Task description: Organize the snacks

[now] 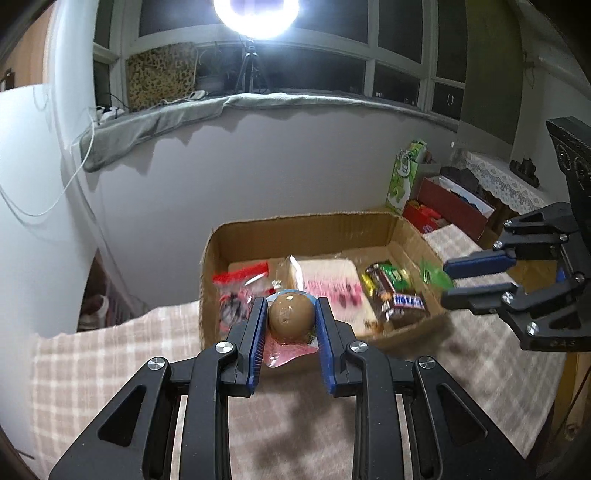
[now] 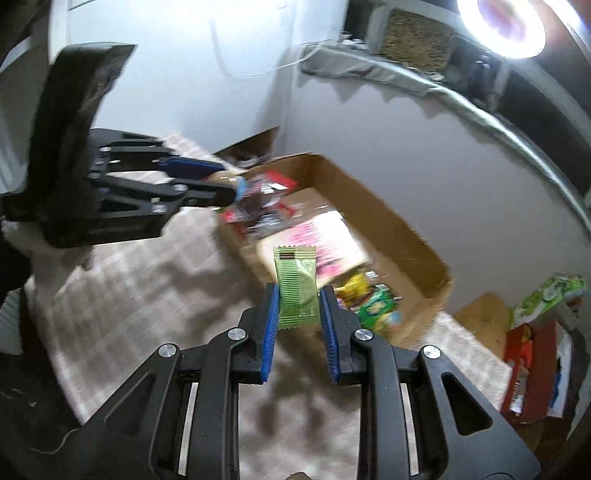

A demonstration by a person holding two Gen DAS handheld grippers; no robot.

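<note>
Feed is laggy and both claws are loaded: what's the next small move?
Probably carry both snacks forward over the box before releasing. The left claw grips a packaged egg at the box's near edge; the right claw holds a green packet, also short of it.

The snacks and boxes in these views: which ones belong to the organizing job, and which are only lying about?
Part of the job:
- brown egg-shaped snack pack, in the left hand-held gripper
- green wafer packet, in the right hand-held gripper
- cardboard box
- Snickers bar

Lying about:
- ring light
- red box
</note>
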